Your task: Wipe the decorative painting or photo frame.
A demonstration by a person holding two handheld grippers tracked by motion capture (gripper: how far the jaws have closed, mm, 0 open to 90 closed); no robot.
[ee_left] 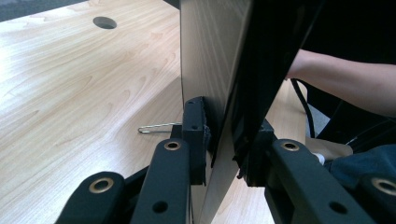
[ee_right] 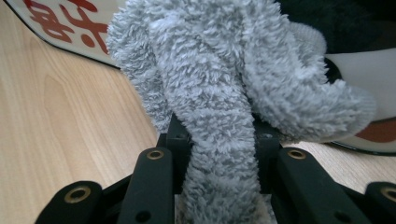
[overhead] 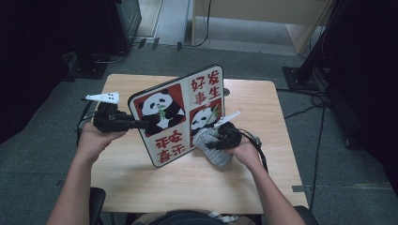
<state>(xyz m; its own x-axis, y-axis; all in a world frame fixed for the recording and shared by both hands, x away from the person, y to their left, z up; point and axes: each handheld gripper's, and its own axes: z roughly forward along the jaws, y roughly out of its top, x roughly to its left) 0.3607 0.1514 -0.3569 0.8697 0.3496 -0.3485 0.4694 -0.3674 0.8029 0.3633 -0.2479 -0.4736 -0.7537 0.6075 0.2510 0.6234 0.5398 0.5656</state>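
Observation:
A square board with panda pictures and red characters stands tilted on its lower corner on the wooden table. My left gripper is shut on the board's left edge. In the left gripper view the pads of that gripper clamp the thin board from both sides. My right gripper is shut on a grey fluffy cloth, which rests against the board's lower right face. In the right gripper view the cloth bulges up between the jaws of my right gripper, with the board just behind it.
A round cable hole lies at the table's far edge. A thin bent wire lies on the tabletop behind the board. Cables trail over the grey floor to the right, and dark stands and wooden furniture surround the table.

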